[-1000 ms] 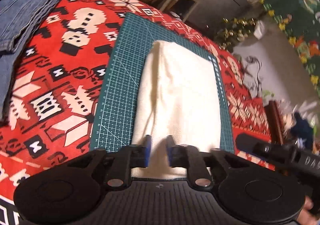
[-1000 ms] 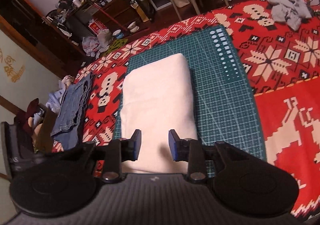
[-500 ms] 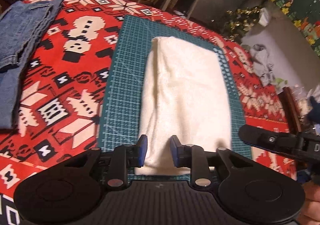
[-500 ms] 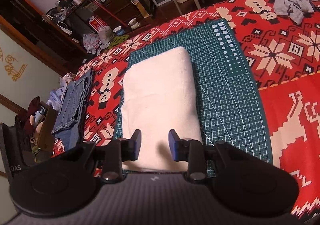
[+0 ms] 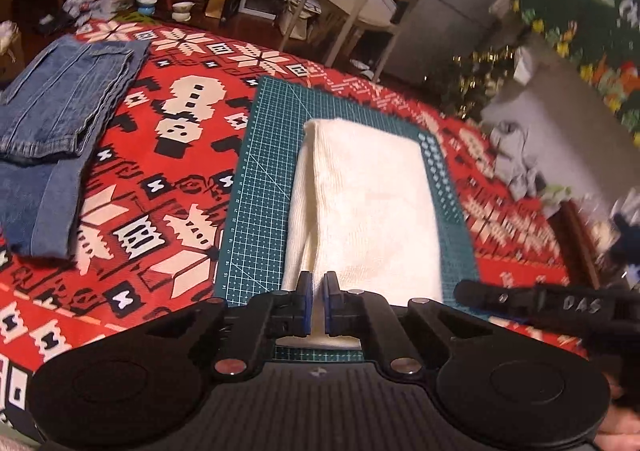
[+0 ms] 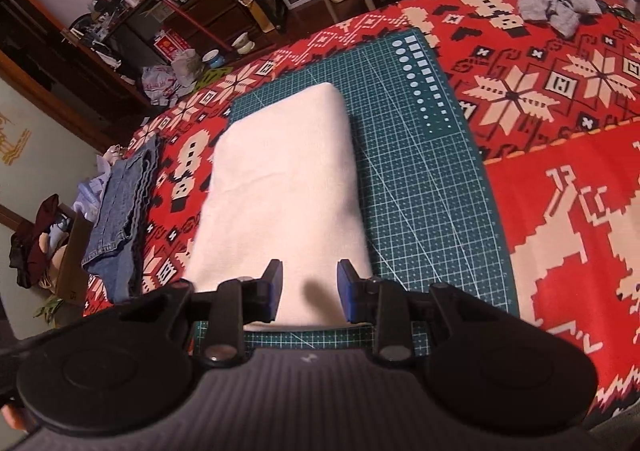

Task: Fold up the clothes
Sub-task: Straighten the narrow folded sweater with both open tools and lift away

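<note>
Only the left view shows the left tongs (image 5: 316, 301) narrowed over the towel (image 5: 370, 207); right tongs (image 6: 310, 293) gape wide.

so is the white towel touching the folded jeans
Apart. In the left wrist view the white towel lies on the green cutting mat, and a wide strip of red patterned blanket separates it from the folded jeans.

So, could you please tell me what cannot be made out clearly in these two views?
- Near edge of the white folded cloth: both views, hidden behind the gripper bodies.
- Whether the left gripper pinches cloth: left view, contact hidden.
- Grey garment: left view, blurred.
- Jeans: right view, partly hidden by the blanket's edge.
</note>
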### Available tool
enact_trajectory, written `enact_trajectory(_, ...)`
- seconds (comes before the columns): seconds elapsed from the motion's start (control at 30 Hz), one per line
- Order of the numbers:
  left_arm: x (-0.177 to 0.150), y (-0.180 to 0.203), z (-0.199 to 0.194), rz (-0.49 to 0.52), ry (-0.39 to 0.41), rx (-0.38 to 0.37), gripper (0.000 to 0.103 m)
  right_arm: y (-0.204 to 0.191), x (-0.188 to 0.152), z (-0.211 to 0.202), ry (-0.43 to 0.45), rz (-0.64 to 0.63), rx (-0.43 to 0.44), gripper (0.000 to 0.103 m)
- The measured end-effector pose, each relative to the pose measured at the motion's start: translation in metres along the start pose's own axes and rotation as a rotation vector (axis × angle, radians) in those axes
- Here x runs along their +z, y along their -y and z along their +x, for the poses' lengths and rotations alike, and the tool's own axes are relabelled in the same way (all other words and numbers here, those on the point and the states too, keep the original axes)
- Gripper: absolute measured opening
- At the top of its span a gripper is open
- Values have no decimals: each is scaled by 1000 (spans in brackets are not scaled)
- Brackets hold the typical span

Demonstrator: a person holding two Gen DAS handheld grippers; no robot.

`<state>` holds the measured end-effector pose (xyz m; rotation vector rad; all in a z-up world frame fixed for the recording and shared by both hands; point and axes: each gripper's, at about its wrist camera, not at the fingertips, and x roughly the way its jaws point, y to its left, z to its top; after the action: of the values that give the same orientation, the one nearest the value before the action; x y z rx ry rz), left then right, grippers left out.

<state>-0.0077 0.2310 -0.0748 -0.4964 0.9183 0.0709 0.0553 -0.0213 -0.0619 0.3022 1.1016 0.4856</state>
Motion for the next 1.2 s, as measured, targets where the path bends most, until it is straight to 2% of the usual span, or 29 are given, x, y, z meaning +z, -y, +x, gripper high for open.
enact_trajectory(0.07,0,-8,-1,-48,-9,-15,6,2,-2,0,-6,4,-11,33)
enact_trajectory(0.17,1,-23,12,-126,-74,14,6,4,-4,3,-23,15,-23,33)
enact_trajectory(0.27,1,-24,23,-130,-114,43,6,1,-6,6,-28,-6,-36,32)
enact_trajectory(0.4,-1,-19,21,-99,-116,58,7,0,-8,10,-29,-25,-70,32)
enact_trajectory(0.47,0,-23,20,-115,-124,59,16,1,-8,10,-31,-23,-79,32)
enact_trajectory(0.53,1,-30,17,-141,-123,52,20,1,-7,9,-28,-19,-87,35)
enact_trajectory(0.63,3,-33,7,-152,-87,57,22,0,-6,8,-19,-22,-97,44)
enact_trajectory(0.73,6,-32,1,-135,-48,71,24,-2,-5,5,8,-40,-116,61)
enact_trajectory(0.8,8,-31,1,-120,-44,68,27,-2,-4,4,30,-49,-133,90)
enact_trajectory(0.87,11,-27,2,-91,-39,89,42,-3,-3,2,52,-57,-150,98)
enact_trajectory(0.97,8,-15,2,-11,17,146,63,-4,-2,0,85,-70,-176,102)
enact_trajectory(1.07,1,-1,2,90,73,148,69,1,-1,3,106,-35,-214,102)
enact_trajectory(1.1,0,1,3,115,82,125,70,3,-1,5,106,-26,-219,102)
enact_trajectory(1.2,-3,4,11,132,76,75,79,5,-1,11,114,-43,-240,102)
